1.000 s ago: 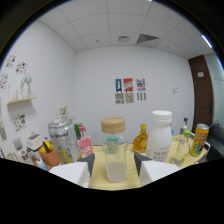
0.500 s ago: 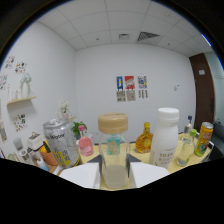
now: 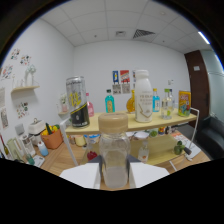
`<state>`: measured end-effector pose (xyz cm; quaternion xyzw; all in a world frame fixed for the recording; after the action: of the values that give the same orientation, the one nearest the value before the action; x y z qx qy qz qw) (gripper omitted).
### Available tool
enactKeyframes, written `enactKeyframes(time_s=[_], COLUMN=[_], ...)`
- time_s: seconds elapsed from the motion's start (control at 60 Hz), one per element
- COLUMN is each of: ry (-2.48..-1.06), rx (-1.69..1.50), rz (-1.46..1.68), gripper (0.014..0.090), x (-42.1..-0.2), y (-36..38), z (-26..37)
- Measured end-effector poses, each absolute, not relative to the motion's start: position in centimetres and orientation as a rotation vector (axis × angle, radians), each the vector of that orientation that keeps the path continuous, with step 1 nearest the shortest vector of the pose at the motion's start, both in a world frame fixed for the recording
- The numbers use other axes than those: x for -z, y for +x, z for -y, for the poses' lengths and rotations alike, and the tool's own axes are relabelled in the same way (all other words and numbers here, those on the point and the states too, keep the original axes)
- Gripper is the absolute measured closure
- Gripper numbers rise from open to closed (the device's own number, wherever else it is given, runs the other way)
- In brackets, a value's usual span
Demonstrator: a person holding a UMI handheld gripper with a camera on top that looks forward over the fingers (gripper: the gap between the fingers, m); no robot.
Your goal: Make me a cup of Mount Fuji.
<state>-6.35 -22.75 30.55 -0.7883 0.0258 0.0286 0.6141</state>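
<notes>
Gripper [image 3: 114,172] has its 2 fingers pressed on either side of the clear jar w/ tan lid [image 3: 113,150], held up in front of the shelf [image 3: 165,123] w/ white bottle [image 3: 143,96] & dark can [image 3: 77,101] — looks like carry step; next prob needs steady set-down, jar kept upright.

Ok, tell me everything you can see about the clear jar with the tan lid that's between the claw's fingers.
The jar is see-through, glass or plastic, and looks empty. A wide tan lid closes its top. It stands upright, lifted in front of the shelf of bottles. The white fingers of the claw press against its lower sides, one on each side, holding it. Nothing else touches it.
</notes>
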Motion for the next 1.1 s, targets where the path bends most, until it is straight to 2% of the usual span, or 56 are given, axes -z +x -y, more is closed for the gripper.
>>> enactKeyframes(time_s=[0.233,0.417,0.533,0.733,0.883,1.1], ry=[-1.91,-1.936,-1.937,-1.858,-1.675,-1.382], rx=[-0.071,-0.119,-0.235,-0.726,-1.091,-1.471], rz=[-0.048,-0.071,-0.146,-0.564,-0.907,-1.242], gripper=[0.0665,0.0663,0.0663,0.0665,0.0665,0.0665], x=[-18.8,-13.4,-12.0,-12.0,-13.1,-14.8], y=[-6.9,-7.0,-7.3,-8.3,-8.2,-7.6], z=[24.8,24.5,23.8,22.5,21.5,20.6])
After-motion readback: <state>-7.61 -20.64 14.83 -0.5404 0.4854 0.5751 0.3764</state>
